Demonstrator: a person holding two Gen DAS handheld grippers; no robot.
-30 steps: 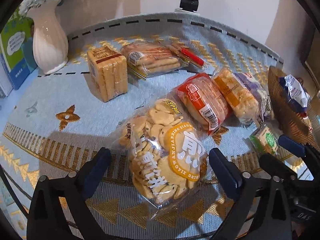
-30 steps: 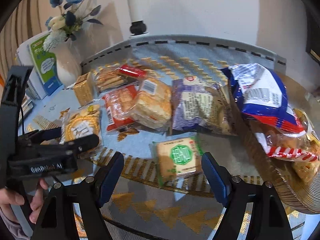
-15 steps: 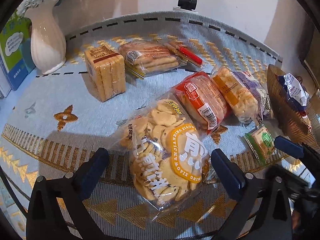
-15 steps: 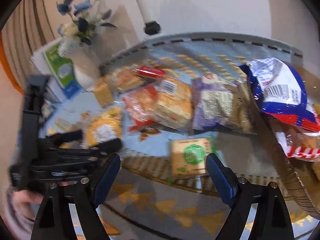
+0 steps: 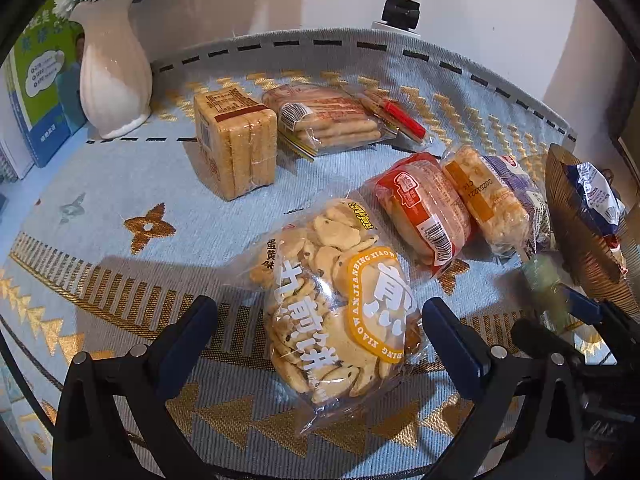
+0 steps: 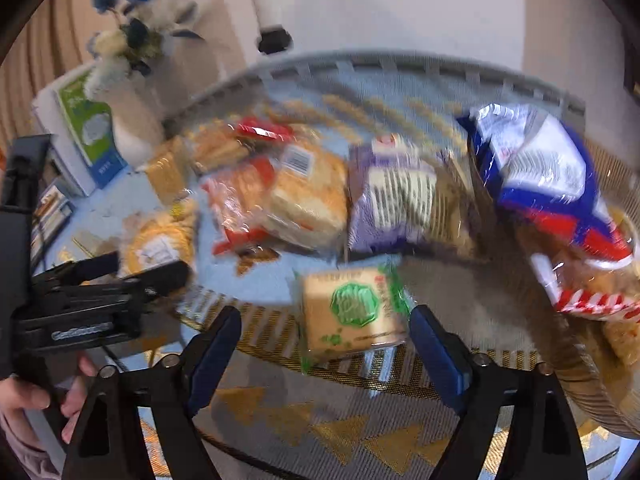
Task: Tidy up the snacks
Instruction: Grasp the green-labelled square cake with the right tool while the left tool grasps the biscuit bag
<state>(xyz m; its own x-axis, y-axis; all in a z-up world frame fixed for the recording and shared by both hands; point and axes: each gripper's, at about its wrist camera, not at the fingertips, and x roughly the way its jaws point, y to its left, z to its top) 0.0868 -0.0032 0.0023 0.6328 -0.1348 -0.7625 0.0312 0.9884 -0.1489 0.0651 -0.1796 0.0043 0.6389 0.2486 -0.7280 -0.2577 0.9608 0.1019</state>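
Note:
My left gripper [image 5: 320, 336] is open over the blue patterned cloth, and a clear bag of small round biscuits [image 5: 332, 300] lies between its fingers, the pads not pressing it. My right gripper [image 6: 324, 340] is open too. A small green-label cracker pack [image 6: 352, 312] sits between its fingers, close to the right pad and apart from the left one. In the left wrist view that pack [image 5: 544, 284] is a blur just beyond the right gripper [image 5: 554, 316]. A woven basket [image 6: 580, 380] on the right holds a blue, white and red bag [image 6: 548, 176].
Behind lie a red pack [image 5: 424, 208], an orange and purple pack [image 5: 496, 196], a cracker block [image 5: 236, 144], a long biscuit pack [image 5: 328, 116] and a red stick pack [image 5: 400, 116]. A white vase [image 5: 114, 76] and a book [image 5: 44, 80] stand far left. A hand [image 6: 40, 396] holds the left gripper [image 6: 146, 266].
The right wrist view has closed in on the green-label pack, which now sits between its fingers, and the picture has blurred. The left gripper and the biscuit bag have kept still.

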